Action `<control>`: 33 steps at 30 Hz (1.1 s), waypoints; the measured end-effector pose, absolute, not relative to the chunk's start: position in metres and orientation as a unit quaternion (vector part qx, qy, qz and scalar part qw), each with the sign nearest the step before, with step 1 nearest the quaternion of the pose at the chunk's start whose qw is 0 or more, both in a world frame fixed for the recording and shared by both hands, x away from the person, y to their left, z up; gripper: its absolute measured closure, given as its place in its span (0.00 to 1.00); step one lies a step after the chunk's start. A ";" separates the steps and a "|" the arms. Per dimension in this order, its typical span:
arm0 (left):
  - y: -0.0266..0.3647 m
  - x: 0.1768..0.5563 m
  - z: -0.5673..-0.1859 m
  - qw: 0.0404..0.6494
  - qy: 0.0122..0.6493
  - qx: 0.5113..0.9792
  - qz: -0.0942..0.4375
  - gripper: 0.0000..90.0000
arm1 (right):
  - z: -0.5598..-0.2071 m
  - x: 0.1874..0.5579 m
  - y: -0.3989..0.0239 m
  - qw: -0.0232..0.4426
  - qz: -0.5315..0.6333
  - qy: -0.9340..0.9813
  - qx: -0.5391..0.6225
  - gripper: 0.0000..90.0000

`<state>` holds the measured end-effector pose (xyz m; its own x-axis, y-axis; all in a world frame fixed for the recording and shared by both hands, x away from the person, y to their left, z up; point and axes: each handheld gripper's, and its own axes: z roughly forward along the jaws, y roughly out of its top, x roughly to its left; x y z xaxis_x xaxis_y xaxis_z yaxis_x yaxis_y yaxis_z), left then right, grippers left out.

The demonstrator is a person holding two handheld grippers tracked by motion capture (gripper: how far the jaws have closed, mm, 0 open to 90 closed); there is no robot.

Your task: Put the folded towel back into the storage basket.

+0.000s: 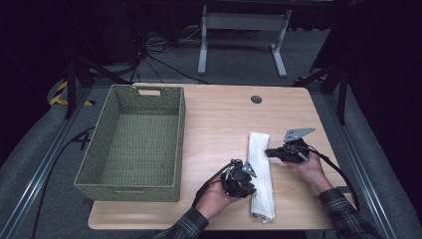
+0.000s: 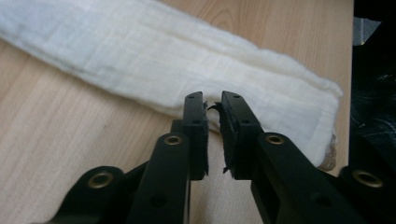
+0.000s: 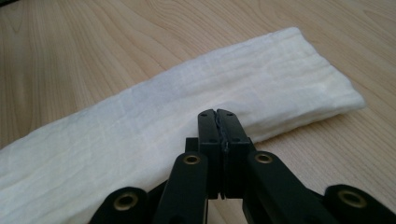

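1. A long white folded cloth (image 1: 260, 174) lies flat on the light wooden bench (image 1: 219, 124), on its right half, with one short end near the front edge.
2. The left tongs (image 2: 213, 103) sit at the cloth's left long edge. Their black jaws are a little apart, with a small gap between them. The cloth edge lies just past the tips and nothing is pinched.
3. The right tongs (image 3: 217, 115) sit at the cloth's right long edge. Their jaws are pressed tight together, and the tips rest at the cloth's edge. I cannot tell if any cloth is caught between them.
4. A hand (image 1: 216, 196) in a checked sleeve holds each tool.
5. A big green woven basket (image 1: 130, 144) stands on the left side of the bench, well apart from the cloth.
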<state>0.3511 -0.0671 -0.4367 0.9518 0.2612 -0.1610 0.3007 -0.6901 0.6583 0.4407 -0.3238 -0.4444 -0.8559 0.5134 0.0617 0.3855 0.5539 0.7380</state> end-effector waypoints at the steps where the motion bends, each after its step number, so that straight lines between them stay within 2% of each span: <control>1: -0.069 0.353 -0.436 0.367 0.143 0.919 -0.025 0.78 | -0.444 0.440 -0.325 0.080 0.396 0.878 0.255 0.99; 4: -0.075 0.356 -0.433 0.370 0.121 0.921 -0.014 0.62 | -0.445 0.439 -0.328 0.079 0.395 0.879 0.255 0.97; 6: -0.081 0.360 -0.434 0.370 0.102 0.923 -0.025 0.52 | -0.445 0.439 -0.331 0.076 0.395 0.878 0.258 0.95; 9: -0.087 0.364 -0.435 0.367 0.084 0.926 -0.025 0.40 | -0.445 0.439 -0.332 0.076 0.396 0.878 0.259 0.94; 10: -0.090 0.365 -0.436 0.365 0.077 0.928 -0.022 0.40 | -0.444 0.439 -0.333 0.076 0.396 0.878 0.259 0.94; 13: -0.098 0.368 -0.440 0.360 0.063 0.930 -0.027 0.31 | -0.444 0.439 -0.333 0.076 0.396 0.878 0.259 0.94; 20: -0.112 0.368 -0.455 0.338 0.040 0.940 -0.023 0.17 | -0.445 0.440 -0.333 0.077 0.396 0.878 0.256 0.94; 24: -0.116 0.364 -0.458 0.326 0.030 0.945 -0.011 0.16 | -0.444 0.440 -0.333 0.077 0.396 0.878 0.258 0.94; 27: -0.115 0.363 -0.458 0.324 0.029 0.945 0.003 0.19 | -0.444 0.440 -0.334 0.078 0.399 0.877 0.256 0.93; 29: -0.115 0.363 -0.457 0.322 0.036 0.946 0.007 0.23 | -0.444 0.440 -0.334 0.076 0.397 0.877 0.258 0.93; 33: -0.113 0.363 -0.453 0.318 0.048 0.947 0.014 0.41 | -0.443 0.440 -0.334 0.075 0.399 0.877 0.258 0.93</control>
<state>0.3630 -0.1130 -0.4531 0.9951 0.0989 -0.0040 0.0813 -0.7938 0.6028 0.4399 -0.3340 -0.4428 -0.8557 0.5123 0.0736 0.3922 0.5491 0.7380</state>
